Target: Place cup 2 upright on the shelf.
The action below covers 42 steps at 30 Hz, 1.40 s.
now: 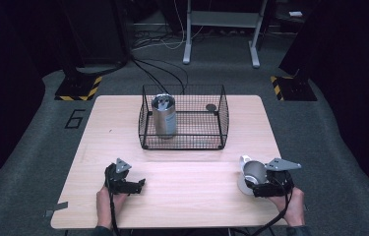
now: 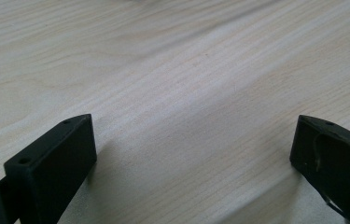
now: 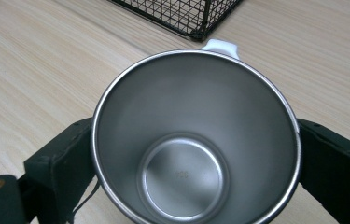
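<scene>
right claw (image 1: 260, 183) grips mug (image 1: 252, 172) | tumbler (image 1: 164, 116) upright in basket (image 1: 220, 118)

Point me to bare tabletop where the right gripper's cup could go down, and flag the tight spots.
Widest free patch: the table between the left gripper and the right gripper, in front of the wire basket. The strips left and right of the basket are bare too. Crowded: the basket's left half with the steel canister, and the near right corner around the steel cup.

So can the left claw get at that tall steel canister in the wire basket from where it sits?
Probably yes. The left claw is open and empty, the table between is bare, and the basket is open-topped, so it would have to come over the rim onto the canister.
</scene>
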{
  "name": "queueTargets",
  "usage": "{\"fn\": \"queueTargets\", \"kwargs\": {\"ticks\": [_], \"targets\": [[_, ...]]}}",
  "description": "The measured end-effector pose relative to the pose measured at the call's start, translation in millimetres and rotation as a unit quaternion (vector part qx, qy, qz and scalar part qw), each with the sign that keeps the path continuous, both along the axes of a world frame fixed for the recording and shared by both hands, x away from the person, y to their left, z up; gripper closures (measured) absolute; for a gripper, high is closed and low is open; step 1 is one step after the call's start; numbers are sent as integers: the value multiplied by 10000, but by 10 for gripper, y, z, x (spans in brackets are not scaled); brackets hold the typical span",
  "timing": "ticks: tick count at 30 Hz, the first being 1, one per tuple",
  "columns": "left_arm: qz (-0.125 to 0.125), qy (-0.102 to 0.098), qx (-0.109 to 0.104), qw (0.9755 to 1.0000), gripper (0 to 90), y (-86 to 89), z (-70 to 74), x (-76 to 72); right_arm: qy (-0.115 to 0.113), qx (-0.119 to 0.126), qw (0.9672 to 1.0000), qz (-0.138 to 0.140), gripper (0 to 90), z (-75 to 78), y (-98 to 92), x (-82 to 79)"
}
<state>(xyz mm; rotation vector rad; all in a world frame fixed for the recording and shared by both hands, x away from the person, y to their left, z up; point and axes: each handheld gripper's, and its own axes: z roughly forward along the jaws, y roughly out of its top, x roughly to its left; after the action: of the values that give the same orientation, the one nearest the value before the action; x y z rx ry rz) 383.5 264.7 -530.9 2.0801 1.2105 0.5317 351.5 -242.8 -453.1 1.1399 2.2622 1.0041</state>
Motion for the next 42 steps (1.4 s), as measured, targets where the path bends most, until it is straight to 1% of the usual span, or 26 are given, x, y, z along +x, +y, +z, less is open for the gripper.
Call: {"fn": "queueTargets", "kwargs": {"ticks": [1, 2, 5, 7, 9, 11, 13, 15, 17, 20, 23, 28, 29, 33, 34, 37, 38, 39, 42], "targets": [[1, -1, 4, 10000, 3, 0, 1, -1, -5, -6, 10000, 19, 59, 3, 5, 5], [7, -2, 1, 10000, 3, -1, 0, -1, 39, -29, 10000, 31, 59, 10, 7, 6], [7, 0, 0, 10000, 3, 0, 0, -1, 27, -2, 10000, 34, 59, 9, 12, 4], [7, -1, -2, 10000, 3, -1, 0, -1, 16, 14, 10000, 11, 60, 11, 15, -3], [6, 0, 1, 10000, 3, -1, 0, -1, -76, 24, 10000, 4, 59, 15, 17, -10], [7, -1, 6, 10000, 3, -1, 1, -2, -54, 50, 10000, 21, 60, 33, 22, -18], [10, 0, 0, 10000, 3, -1, 0, -2, -56, 38, 10000, 43, 60, 65, 43, -23], [-2, 21, 10, 10000, 4, 0, 3, -4, -114, 1, 9999, 101, 59, 103, 62, -30], [9, -1, 0, 10000, 3, -1, 0, -2, -178, 68, 9998, 111, 60, 131, 78, -38], [7, 15, 8, 10000, 4, -1, 2, -4, -182, 135, 9996, 154, 60, 185, 110, -54], [-1, 18, 8, 10000, 4, 0, 2, -4, -195, 101, 9996, 201, 60, 215, 138, -55], [2, 15, 13, 10000, 3, 0, 2, -4, -213, 85, 9994, 275, 60, 265, 202, -36], [9, 8, 1, 10000, 4, -1, 1, -3, -250, 113, 9992, 275, 60, 269, 212, -31], [8, 6, 2, 10000, 3, 0, 1, -2, -222, 174, 9992, 269, 60, 293, 243, -22], [9, 16, 0, 10000, 3, -1, 1, -4, -263, 168, 9990, 307, 60, 298, 251, -12], [10, 14, 4, 10000, 3, -1, 1, -4, -234, 219, 9990, 314, 59, 313, 289, 3], [12, 14, 1, 10000, 3, -1, 1, -4, -256, 196, 9988, 369, 60, 318, 300, 18], [15, 12, -6, 10000, 3, -2, 0, -4, -230, 215, 9989, 350, 60, 325, 321, 23], [-1, 8, 13, 10000, 4, 0, 2, -3, -278, 207, 9985, 425, 60, 337, 370, 54]]}}
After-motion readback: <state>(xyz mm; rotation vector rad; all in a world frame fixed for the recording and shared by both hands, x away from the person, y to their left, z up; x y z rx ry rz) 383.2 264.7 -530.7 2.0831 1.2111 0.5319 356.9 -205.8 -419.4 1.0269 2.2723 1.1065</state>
